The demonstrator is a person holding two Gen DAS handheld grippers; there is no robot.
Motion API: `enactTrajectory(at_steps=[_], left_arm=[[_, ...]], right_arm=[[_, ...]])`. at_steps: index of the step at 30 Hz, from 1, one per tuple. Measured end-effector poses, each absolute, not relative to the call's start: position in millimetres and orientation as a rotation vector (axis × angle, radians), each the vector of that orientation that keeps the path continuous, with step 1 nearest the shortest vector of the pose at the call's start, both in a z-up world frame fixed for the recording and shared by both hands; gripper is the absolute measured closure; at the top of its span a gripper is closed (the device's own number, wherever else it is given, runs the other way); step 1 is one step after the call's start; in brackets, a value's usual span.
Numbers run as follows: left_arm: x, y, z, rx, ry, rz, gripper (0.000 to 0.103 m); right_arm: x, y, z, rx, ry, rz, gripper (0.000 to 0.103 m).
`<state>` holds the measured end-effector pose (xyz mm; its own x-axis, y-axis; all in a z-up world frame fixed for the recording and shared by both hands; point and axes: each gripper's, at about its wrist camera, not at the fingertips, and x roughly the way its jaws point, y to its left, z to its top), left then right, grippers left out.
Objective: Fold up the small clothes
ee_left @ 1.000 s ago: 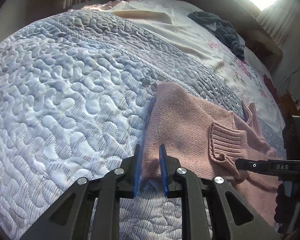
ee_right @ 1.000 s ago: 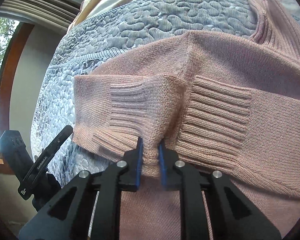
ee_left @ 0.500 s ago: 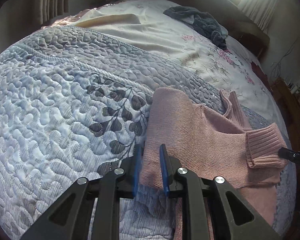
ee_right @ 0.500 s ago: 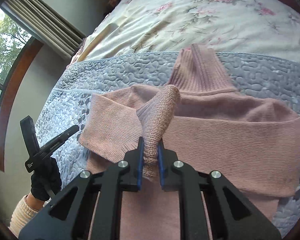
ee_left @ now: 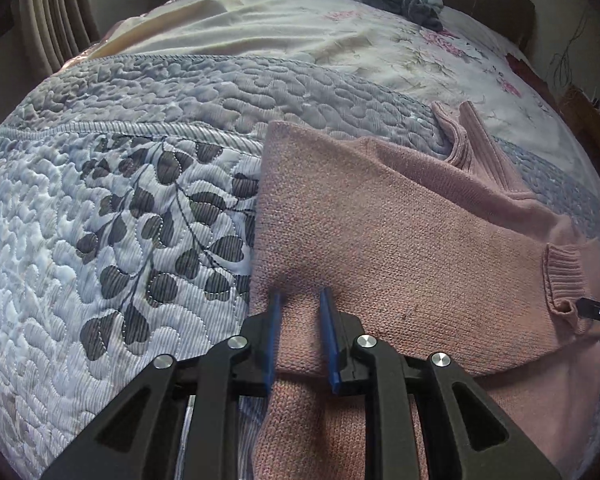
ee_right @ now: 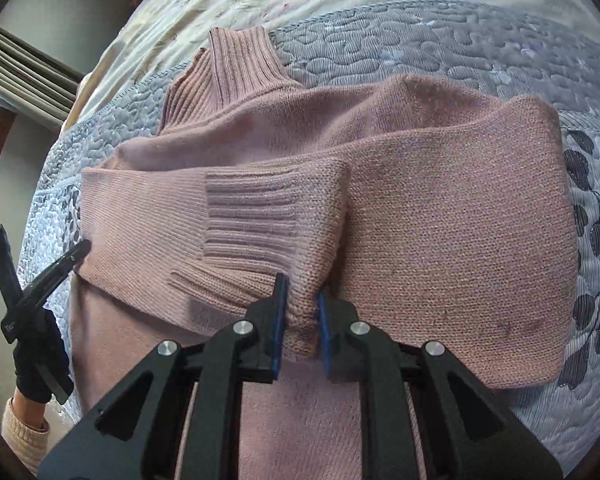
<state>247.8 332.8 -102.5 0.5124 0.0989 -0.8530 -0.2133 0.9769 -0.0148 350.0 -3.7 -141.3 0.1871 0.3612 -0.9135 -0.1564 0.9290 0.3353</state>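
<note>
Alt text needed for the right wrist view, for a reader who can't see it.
The right tongs pinch a ribbed sleeve cuff of a pink turtleneck sweater, sleeves folded across it, on a grey quilted bedspread. The left tongs show at far left.

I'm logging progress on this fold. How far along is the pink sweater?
Done: both sleeves lie folded across the pink sweater on the quilt. In hand: the right gripper pinches a ribbed cuff; the left gripper straddles a sleeve edge. Left: release, then fold the body up toward the collar.

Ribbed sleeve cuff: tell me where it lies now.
In the right wrist view, the ribbed sleeve cuff lies across the pink sweater's chest, left of centre, below the turtleneck collar, pinched by the right gripper.
</note>
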Motion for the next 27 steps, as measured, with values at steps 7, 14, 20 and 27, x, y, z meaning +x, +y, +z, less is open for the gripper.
enactTrajectory(at_steps=[7, 14, 20, 27], left_arm=[[245.4, 313.1, -68.0, -0.148, 0.945, 0.107, 0.083], [267.2, 265.4, -83.1, -0.072, 1.010, 0.022, 0.083], [278.4, 273.4, -106.2, -0.119, 1.050, 0.029, 0.082], [277.1, 270.8, -108.2, -0.089, 1.046, 0.034, 0.082]], right_arm=[[339.9, 7.5, -91.7, 0.112, 1.222, 0.455, 0.064], [339.8, 69.2, -106.8, -0.112, 1.266, 0.503, 0.045], [342.2, 85.2, -135.0, -0.293, 1.267, 0.408, 0.071], [352.0, 16.6, -105.7, 0.005, 1.237, 0.378, 0.095]])
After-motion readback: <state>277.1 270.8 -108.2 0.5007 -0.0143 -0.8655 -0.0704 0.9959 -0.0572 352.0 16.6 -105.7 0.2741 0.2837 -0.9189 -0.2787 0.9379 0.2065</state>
